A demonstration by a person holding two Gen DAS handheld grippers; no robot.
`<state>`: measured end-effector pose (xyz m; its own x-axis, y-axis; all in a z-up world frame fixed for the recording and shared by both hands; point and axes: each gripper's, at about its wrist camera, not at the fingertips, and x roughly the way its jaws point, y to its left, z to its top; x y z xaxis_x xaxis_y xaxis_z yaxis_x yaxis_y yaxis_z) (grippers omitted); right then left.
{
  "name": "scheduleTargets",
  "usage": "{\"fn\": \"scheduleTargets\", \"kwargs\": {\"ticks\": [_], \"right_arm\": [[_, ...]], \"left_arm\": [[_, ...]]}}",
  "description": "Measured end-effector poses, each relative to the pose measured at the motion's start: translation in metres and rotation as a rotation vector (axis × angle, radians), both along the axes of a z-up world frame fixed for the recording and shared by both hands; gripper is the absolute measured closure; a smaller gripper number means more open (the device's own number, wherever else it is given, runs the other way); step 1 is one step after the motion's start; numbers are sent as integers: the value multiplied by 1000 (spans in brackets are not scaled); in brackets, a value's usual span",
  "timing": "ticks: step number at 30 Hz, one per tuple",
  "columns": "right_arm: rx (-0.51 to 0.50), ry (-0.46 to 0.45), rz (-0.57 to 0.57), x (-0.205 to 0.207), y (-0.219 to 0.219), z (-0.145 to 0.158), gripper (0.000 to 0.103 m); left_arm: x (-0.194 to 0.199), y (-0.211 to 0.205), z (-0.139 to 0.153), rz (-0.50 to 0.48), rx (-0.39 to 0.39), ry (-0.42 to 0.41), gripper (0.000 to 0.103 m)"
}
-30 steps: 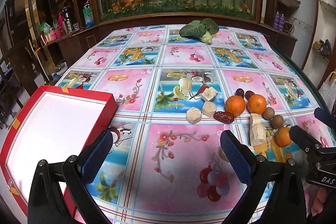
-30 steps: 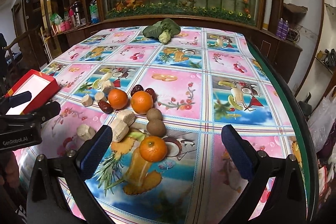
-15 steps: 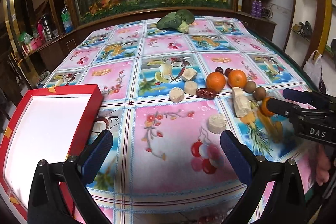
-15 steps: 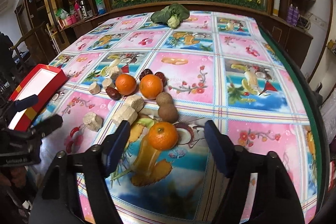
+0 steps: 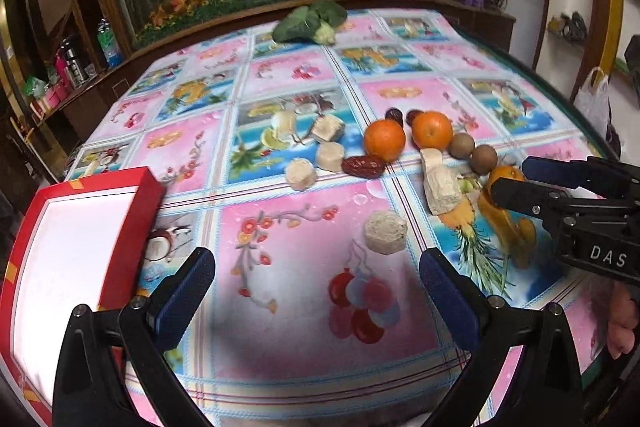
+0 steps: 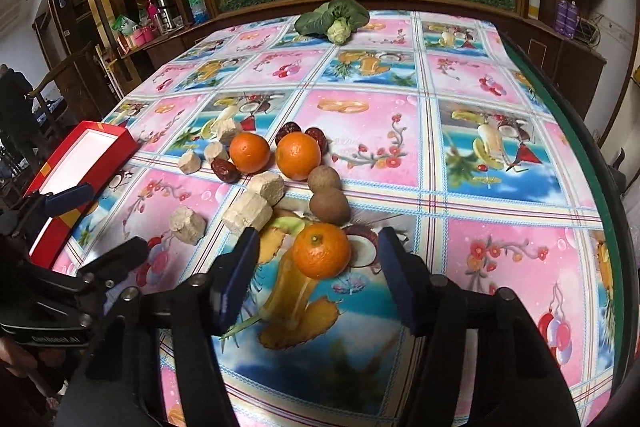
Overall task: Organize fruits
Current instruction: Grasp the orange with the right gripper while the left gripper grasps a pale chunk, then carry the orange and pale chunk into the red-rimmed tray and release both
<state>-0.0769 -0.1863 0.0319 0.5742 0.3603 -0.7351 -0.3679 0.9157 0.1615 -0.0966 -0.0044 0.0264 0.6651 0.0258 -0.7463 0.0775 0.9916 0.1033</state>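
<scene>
Closure of the right hand-held gripper [image 6: 318, 269] has just been in progress; its jaws are seen half shut around a tangerine [image 6: 321, 250] near the desk's [image 6: 500, 187] front edge, gaps remaining on both sides. The left hand-held gripper [image 5: 316, 291] is held wide open and empty above the desk, beside a red box [image 5: 72, 251].
</scene>
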Motion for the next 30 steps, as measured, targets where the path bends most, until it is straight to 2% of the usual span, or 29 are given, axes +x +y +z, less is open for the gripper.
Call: {"fn": "scheduleTargets", "kwargs": {"ticks": [4, 7, 9, 12, 16, 26, 30], "right_arm": [[-3, 46, -2, 6, 2, -7, 50], [-3, 75, -6, 10, 3, -12, 55], [0, 73, -5, 10, 3, -13, 57], [-1, 69, -11, 10, 3, -13, 60], [10, 72, -19, 12, 2, -14, 64], [24, 77, -20, 13, 1, -14, 69], [24, 78, -20, 13, 1, -14, 69]], "left_arm": [[7, -7, -3, -43, -44, 30, 3], [13, -9, -8, -58, -79, 70, 10], [16, -10, -10, -59, -102, 91, 20], [21, -9, -13, -57, -138, 122, 30], [23, -9, -12, -50, -147, 121, 35], [26, -3, -10, -46, -150, 110, 68], [26, -6, -11, -55, -136, 111, 71]]}}
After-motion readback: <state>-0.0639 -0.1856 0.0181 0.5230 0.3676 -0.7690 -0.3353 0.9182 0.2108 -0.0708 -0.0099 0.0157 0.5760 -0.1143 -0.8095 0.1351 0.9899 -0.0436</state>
